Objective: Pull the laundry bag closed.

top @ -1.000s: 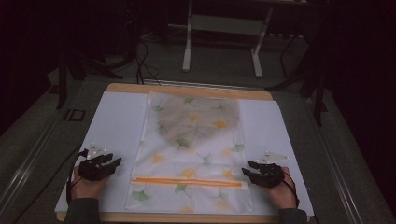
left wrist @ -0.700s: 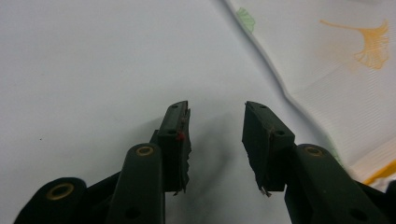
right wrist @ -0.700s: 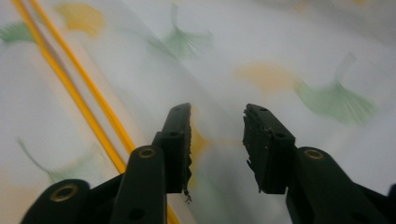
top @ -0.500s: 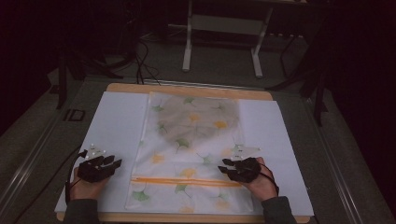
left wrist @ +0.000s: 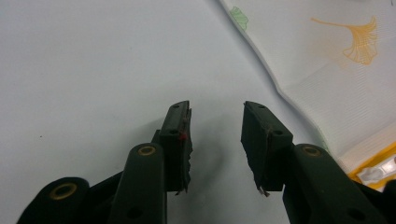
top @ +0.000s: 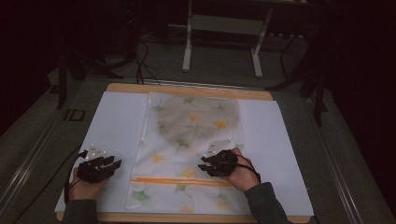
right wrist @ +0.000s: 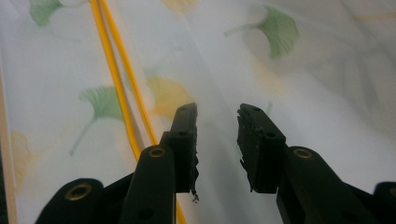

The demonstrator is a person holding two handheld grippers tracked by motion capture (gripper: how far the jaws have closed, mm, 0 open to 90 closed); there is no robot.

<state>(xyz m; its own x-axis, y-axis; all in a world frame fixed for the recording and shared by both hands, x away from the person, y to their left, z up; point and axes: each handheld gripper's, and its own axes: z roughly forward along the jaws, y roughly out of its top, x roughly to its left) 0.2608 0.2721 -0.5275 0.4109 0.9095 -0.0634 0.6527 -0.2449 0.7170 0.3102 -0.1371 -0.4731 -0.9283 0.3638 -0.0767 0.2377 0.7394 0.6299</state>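
A sheer white cloth [top: 191,135] printed with green and orange ginkgo leaves lies flat on the white mat [top: 116,121], and a double orange stripe [top: 177,181] runs across its near part. My right gripper [top: 202,164] hovers over the cloth just beyond the stripe, pointing left. Its jaws [right wrist: 217,126] have just been closing and stand apart with nothing between them, the cloth [right wrist: 289,70] and stripe [right wrist: 114,70] below. My left gripper [top: 116,163] rests over bare mat left of the cloth. Its jaws [left wrist: 215,126] have also narrowed and hold nothing; the cloth's edge [left wrist: 336,60] lies ahead to the right.
The mat covers a wooden tabletop [top: 187,89]. Beyond the table a metal stand [top: 219,28] rises from the dark floor, with cables [top: 144,60] trailing to its left. A small label [top: 74,115] sits off the mat's left edge.
My right gripper has moved left from the cloth's right edge to over its middle, a little higher. The left gripper has stayed where it was.
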